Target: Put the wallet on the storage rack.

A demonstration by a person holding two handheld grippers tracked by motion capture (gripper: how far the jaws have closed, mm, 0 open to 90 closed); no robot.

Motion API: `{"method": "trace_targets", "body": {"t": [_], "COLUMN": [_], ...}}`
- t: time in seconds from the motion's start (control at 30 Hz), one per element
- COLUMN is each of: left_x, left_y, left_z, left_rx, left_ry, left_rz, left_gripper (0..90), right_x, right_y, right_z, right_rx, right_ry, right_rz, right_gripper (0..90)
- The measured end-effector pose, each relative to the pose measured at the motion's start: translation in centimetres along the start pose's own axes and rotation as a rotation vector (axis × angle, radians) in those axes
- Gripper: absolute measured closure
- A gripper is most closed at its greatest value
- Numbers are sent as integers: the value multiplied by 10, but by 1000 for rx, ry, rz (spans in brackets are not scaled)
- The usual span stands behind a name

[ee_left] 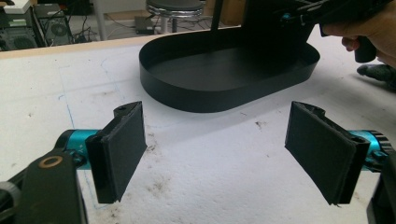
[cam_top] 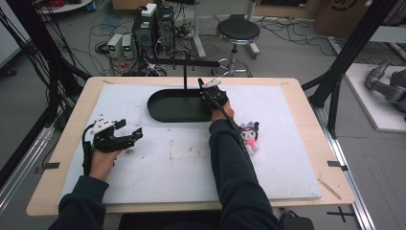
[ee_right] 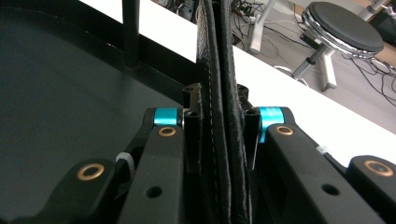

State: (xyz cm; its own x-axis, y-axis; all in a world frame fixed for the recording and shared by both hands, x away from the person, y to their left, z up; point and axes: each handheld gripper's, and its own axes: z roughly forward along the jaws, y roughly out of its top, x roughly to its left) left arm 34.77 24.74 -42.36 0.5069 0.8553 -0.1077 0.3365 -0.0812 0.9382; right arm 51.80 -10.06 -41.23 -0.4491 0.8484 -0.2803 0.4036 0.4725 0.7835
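A black oval tray (cam_top: 165, 114) with an upright post (cam_top: 185, 79) and a crossbar stands at the back middle of the white mat. My right gripper (cam_top: 205, 90) hovers at the tray's right end, shut on a black stitched leather strap (ee_right: 219, 46). The strap runs up between the jaws of that gripper (ee_right: 222, 100), beside the post (ee_right: 130, 32). At the left of the mat my left gripper (cam_top: 135, 134) rests low and open. Its pads (ee_left: 123, 144) stand wide apart with nothing between them, and it (ee_left: 224, 149) faces the tray (ee_left: 210, 70).
A small pink and black plush toy (cam_top: 249, 136) lies on the white mat (cam_top: 191, 167) right of my right forearm. A round stool (cam_top: 237, 31), computer boxes and cables sit on the floor beyond the table's far edge.
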Motion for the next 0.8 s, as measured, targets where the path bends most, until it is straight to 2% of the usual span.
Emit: {"method": "trace_targets", "body": {"t": [0.03, 0.07, 0.1, 0.13, 0.17, 0.3, 0.33, 0.4, 0.43, 0.5, 0.53, 0.6, 0.67, 0.7, 0.73, 0.77, 0.8], "left_x": [0, 0, 0, 0, 0, -1, -1, -1, -1, -1, -1, -2, -2, -2, -1, -1, -1], "left_y": [0, 0, 0, 0, 0, 0, 0, 1, 1, 0, 0, 1, 1, 1, 1, 0, 0], "left_z": [0, 0, 0, 0, 0, -1, -1, -1, -1, -1, 0, 0, -1, -1, -1, -2, -2], "left_rx": [2, 0, -1, -2, -1, -1, 1, -1, -1, 2, 2, 1, 0, -2, -2, -4, -4], "left_ry": [0, -1, -1, 0, -1, -2, -2, 0, 1, -1, -2, -3, -2, -1, -2, -2, -2], "left_rz": [1, -2, -3, -2, 0, 4, 5, 3, 4, 6, 7, 7, 3, 2, 3, 2, -1], "left_gripper": [201, 201, 201, 201, 201, 201, 201, 201, 201, 201, 201, 201, 201, 201, 201, 201, 201], "right_x": [0, 0, 1, 1, 1, 5, 6, 9, 12, 21, 24, 28, 34, 36, 38, 37, 37], "right_y": [0, 0, 0, 1, 2, 6, 7, 7, 7, 7, 7, 7, 8, 8, 7, 7, 7], "right_z": [0, 0, -1, -2, -5, -14, -17, -20, -21, -20, -19, -16, -13, -12, -10, -11, -11], "right_rx": [0, -1, -10, -19, -26, -28, -31, -30, -31, -40, -46, -83, -97, -95, -88, -94, -94], "right_ry": [0, 8, 22, 29, 48, 129, 153, 189, 191, 131, 103, 81, 81, 102, 118, 159, 159], "right_rz": [0, -4, 8, 36, 58, 56, 51, 37, 18, -66, -89, -82, -80, -74, -67, -17, -17], "right_gripper": [768, 709, 597, 529, 504, 513, 553, 739, 769, 792, 796, 796, 764, 720, 625, 524, 524]}}
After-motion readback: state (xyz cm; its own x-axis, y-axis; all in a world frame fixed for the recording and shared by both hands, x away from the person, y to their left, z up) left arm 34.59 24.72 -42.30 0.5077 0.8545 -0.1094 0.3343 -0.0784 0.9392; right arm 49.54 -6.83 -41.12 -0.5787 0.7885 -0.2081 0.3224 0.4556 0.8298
